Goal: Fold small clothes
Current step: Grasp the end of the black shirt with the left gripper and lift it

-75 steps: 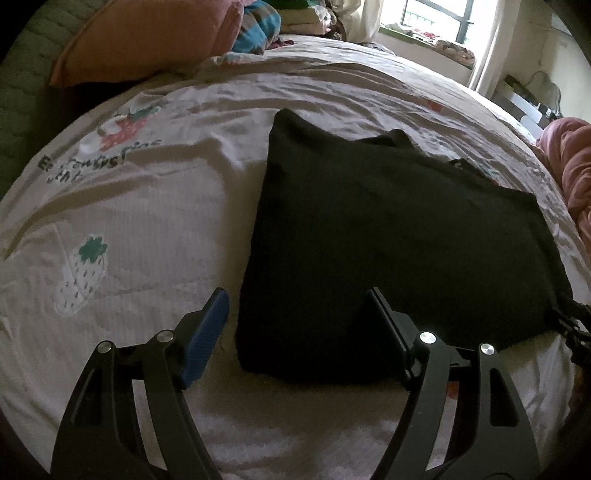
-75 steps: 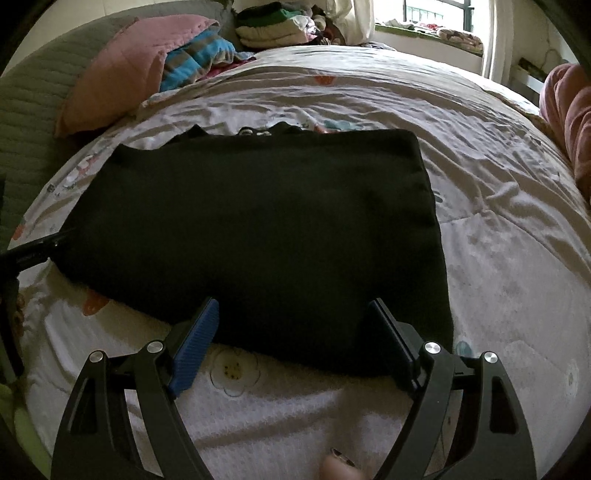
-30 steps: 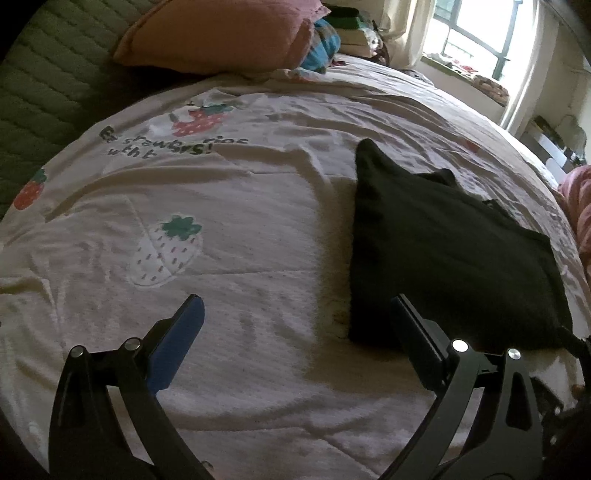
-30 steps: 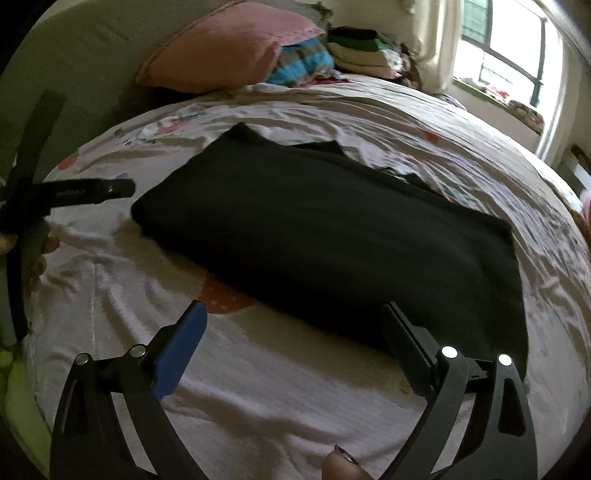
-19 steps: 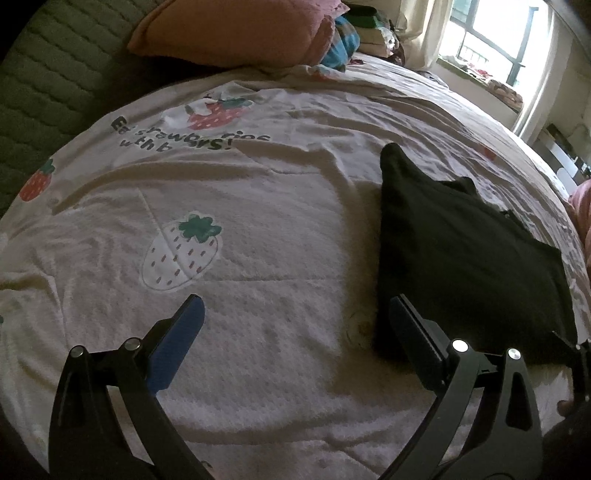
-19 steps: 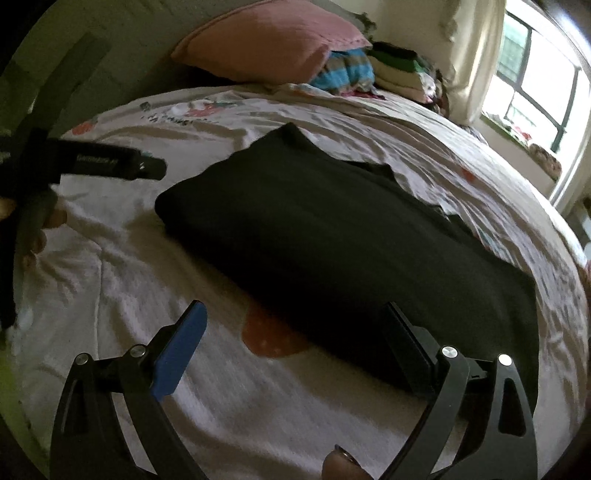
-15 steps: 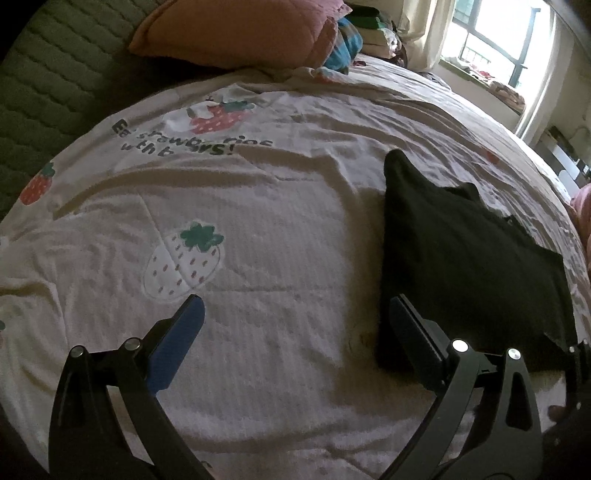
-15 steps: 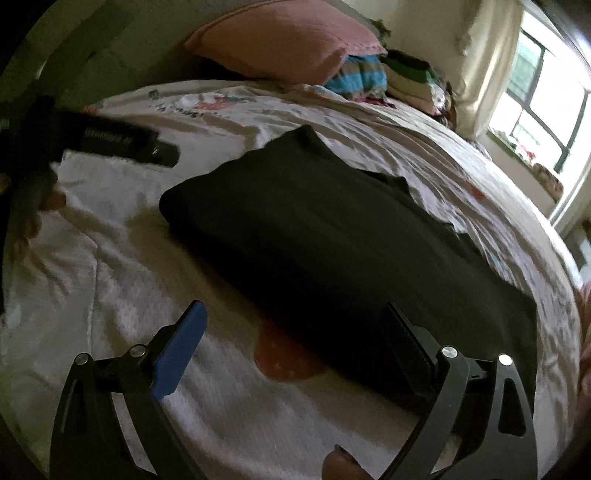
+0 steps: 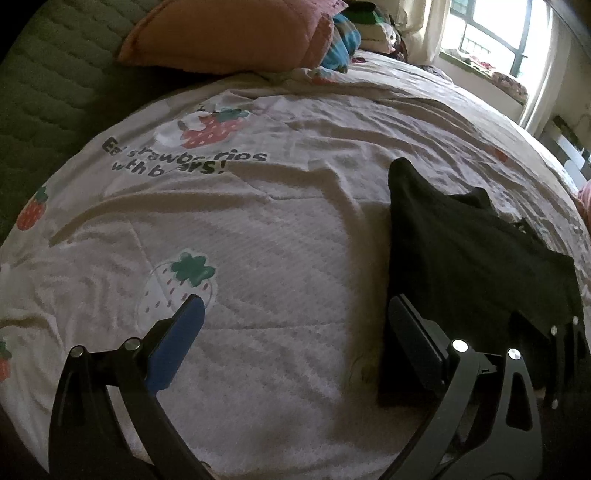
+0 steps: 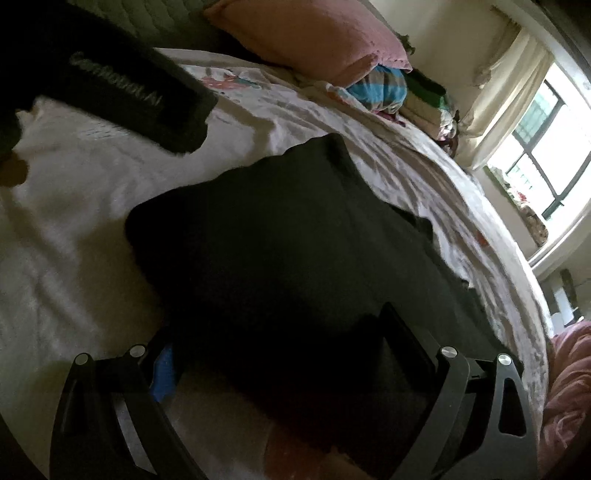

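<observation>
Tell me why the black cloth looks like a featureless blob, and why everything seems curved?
Left wrist view: daylight from the window blows out, so the black garment shows no texture; the fisheye bows the bedsheet. Right wrist view: darker and tilted, the garment nearly merges with the right gripper; the left gripper is smeared by blur.

Bed covered by pale strawberry-print quilt (image 9: 280,229), text "strawberries with bears!" printed far left. Green quilted headboard (image 9: 55,74) at far left. Pink pillow (image 9: 229,33) against it, striped blue fabric (image 9: 345,40) just right of pillow. Folded clothes stack (image 10: 428,99) farther right. Bright window (image 9: 491,40) far right, dark frame, cream curtain (image 10: 506,81) beside. Pink bedding (image 10: 569,387) at near right edge.
</observation>
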Demonstrator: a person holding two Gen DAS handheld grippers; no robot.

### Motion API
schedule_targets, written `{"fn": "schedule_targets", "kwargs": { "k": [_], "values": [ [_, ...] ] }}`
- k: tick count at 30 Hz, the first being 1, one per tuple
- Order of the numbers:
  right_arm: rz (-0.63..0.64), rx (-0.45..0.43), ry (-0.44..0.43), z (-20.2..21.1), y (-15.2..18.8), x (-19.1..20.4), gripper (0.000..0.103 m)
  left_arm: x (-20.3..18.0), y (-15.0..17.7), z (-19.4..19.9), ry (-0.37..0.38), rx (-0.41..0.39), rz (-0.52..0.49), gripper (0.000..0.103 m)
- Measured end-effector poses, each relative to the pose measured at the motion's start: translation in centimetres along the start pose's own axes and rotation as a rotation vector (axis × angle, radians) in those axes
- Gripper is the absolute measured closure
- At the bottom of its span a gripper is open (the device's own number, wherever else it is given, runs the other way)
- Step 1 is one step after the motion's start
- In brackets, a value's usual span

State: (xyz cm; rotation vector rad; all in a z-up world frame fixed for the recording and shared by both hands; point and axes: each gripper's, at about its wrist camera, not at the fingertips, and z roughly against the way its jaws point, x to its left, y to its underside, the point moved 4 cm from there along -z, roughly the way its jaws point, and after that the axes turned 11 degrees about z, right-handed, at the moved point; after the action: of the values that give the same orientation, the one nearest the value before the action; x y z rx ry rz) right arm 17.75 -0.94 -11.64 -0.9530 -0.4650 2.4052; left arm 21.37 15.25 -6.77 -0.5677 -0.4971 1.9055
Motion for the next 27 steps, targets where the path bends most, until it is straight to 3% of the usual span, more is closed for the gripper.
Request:
{"fn": "schedule_targets", "kwargs": {
  "k": [2,3,5,7,9,11,16,21,23,27],
  "values": [
    [-0.009,-0.010,0.017,-0.5,-0.3,-0.4,0.016,-0.3,-0.4,-0.4,0.010,0.014,0.000,0.010],
    [-0.016,-0.017,0.020,-0.6,-0.4,-0.6,0.027,-0.3,-0.6,-0.6,0.017,0.019,0.006,0.010],
    [-0.018,-0.042,0.027,-0.3,-0.5,-0.8,0.035,-0.5,-1.4,-0.9,0.031,0.032,0.019,0.010],
    [-0.004,-0.072,0.044,0.5,-0.4,-0.6,0.050,-1.0,-1.9,-1.2,0.048,0.045,0.030,0.010],
    [0.008,-0.109,0.060,1.4,-0.5,-0.4,0.069,-1.9,-2.7,-1.6,0.092,0.069,0.044,0.010],
    [0.008,-0.141,0.081,2.3,-0.4,-0.5,0.078,-2.7,-3.1,-1.8,0.138,0.095,0.056,0.010],
    [-0.046,-0.187,0.085,3.6,0.4,-2.1,0.083,-5.3,-4.1,-3.0,0.248,0.182,0.090,0.010],
    [-0.089,-0.224,0.086,5.0,1.2,-3.8,0.084,-7.7,-3.8,-4.2,0.262,0.256,0.070,0.010],
    [-0.091,-0.231,0.098,5.4,1.5,-4.2,0.084,-8.5,-3.6,-4.1,0.318,0.272,0.100,0.010],
    [-0.150,-0.249,0.094,6.3,2.5,-5.8,0.085,-10.2,-3.3,-3.4,0.331,0.252,0.087,0.011]
  ]
}}
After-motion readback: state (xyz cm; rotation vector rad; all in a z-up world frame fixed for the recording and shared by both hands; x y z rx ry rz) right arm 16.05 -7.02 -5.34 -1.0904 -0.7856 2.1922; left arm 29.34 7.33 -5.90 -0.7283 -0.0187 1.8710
